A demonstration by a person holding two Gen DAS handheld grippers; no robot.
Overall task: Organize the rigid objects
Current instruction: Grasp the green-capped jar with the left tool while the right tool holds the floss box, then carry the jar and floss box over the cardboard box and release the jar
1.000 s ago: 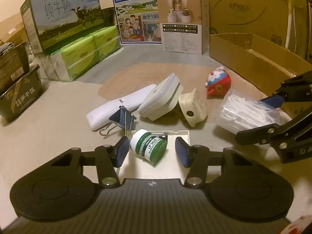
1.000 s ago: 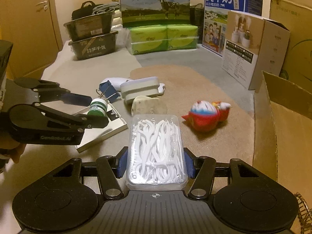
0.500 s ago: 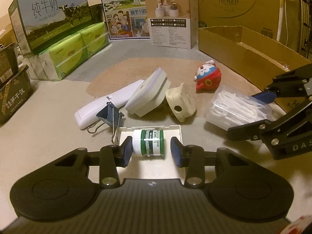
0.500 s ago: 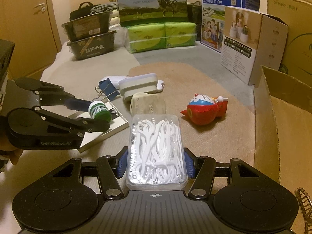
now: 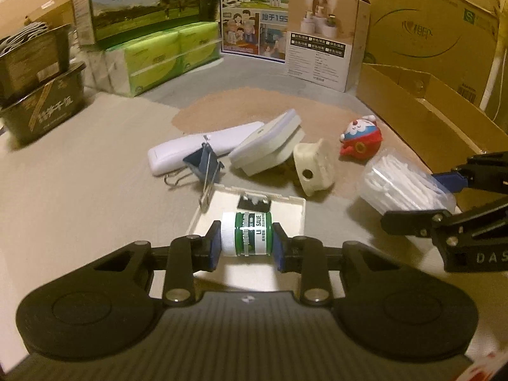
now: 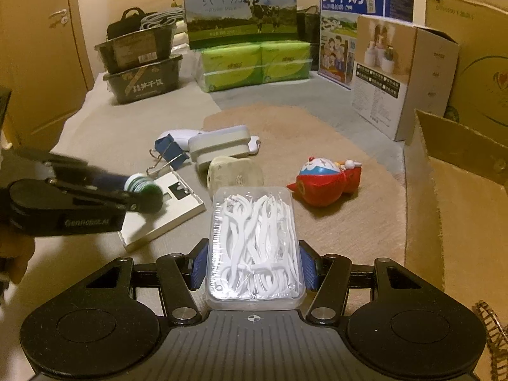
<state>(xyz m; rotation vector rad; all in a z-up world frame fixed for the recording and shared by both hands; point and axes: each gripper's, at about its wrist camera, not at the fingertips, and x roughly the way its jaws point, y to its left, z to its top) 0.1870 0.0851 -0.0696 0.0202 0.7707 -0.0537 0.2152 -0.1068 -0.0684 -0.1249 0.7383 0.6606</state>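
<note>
Left hand-held gripper (image 5: 246,244) now clamped on cylindrical green jar (image 5: 247,238), ribbed white cap

A beige-covered surface (image 6: 133,127) carries a brown mat (image 6: 333,222), tissue packs (image 6: 254,63) and a toy (image 6: 324,181).

Warm, dim yellow light. Cream wall (image 6: 143,6) behind; wooden door (image 6: 41,63) with a handle at far left. Grey floor covering (image 6: 133,127) with a tan rug (image 6: 317,133) on it. Large cardboard cartons (image 5: 428,25) along the right edge.

Glossy plastic jar (image 5: 247,233), clear plastic floss box (image 6: 254,244), matt cardboard carton (image 5: 422,120)
</note>
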